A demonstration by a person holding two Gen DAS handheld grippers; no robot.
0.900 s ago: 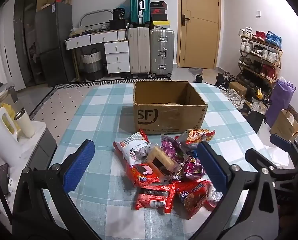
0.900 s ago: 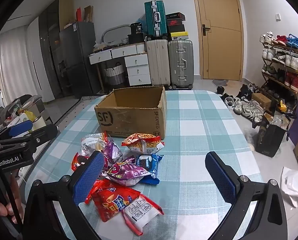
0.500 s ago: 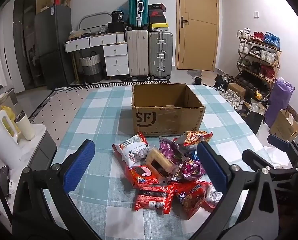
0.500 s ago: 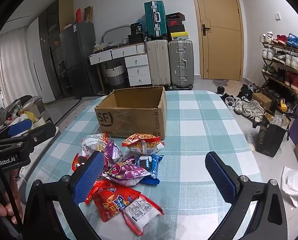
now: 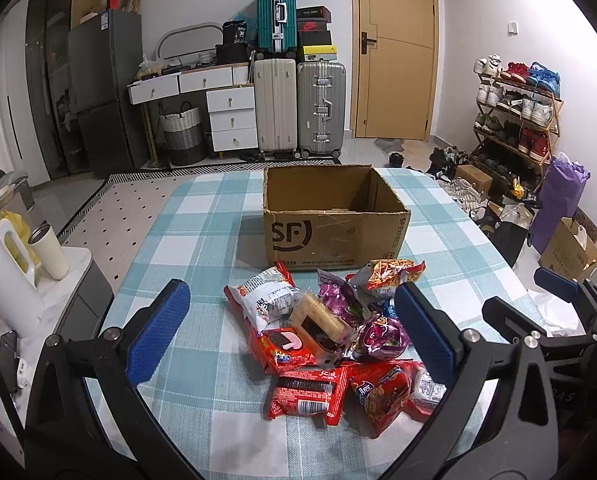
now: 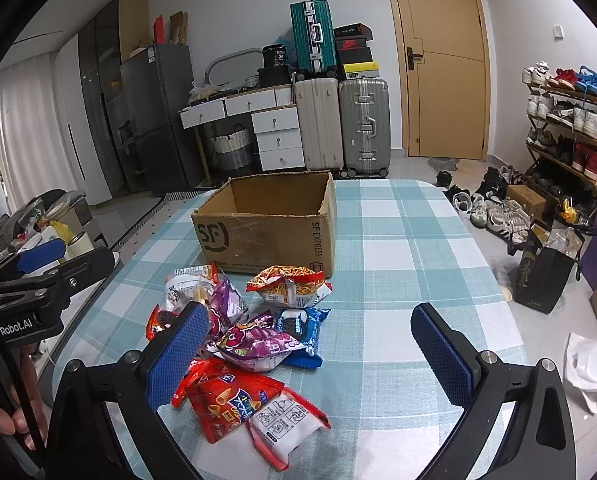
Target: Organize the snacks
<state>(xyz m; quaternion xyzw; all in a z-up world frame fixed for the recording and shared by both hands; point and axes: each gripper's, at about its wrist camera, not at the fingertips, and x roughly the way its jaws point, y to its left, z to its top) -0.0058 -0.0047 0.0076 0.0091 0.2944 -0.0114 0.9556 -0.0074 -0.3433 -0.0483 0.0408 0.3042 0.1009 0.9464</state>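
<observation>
Only the right view shows the blue cookie packet (image 6: 301, 326); both claws, left claw (image 5: 292, 330) and right claw (image 6: 310, 354), hang spread and empty over the surface (image 6: 398, 240).

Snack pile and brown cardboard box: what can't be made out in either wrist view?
- Brown cardboard box floor: hidden by its front wall in both views.
- Lower packets of the snack pile: covered by upper ones.
- Blue cookie packet: mostly hidden in the left view behind purple packets and a finger.
</observation>
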